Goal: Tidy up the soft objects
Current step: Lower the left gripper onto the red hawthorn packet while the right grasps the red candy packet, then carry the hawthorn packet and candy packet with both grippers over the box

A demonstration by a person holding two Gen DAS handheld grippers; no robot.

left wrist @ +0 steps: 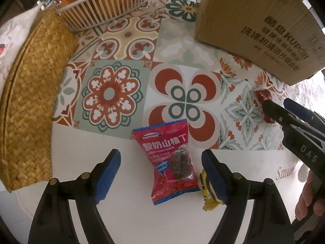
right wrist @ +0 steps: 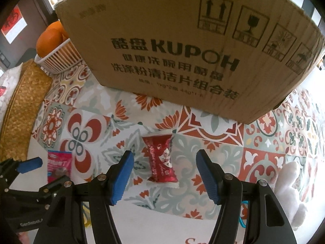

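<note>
Left wrist view: your left gripper (left wrist: 160, 174) stands spread wide, released, the red snack packet (left wrist: 172, 160) lying flat between its fingers on the white mat (left wrist: 126, 219); your right gripper (right wrist: 163, 174) is likewise spread, empty, the red wrapped candy (right wrist: 161, 160) between its fingers on the patterned cloth (right wrist: 203, 142); beyond sit the cardboard box (right wrist: 182, 50) and woven basket (left wrist: 30, 101).

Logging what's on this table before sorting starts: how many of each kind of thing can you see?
Snack packets: 2 (red hawthorn packet, dark red candy)
Cardboard box: 1
White basket of oranges: 1
Woven straw tray: 1
Yellow toy, partly hidden: 1
Total: 6
</note>
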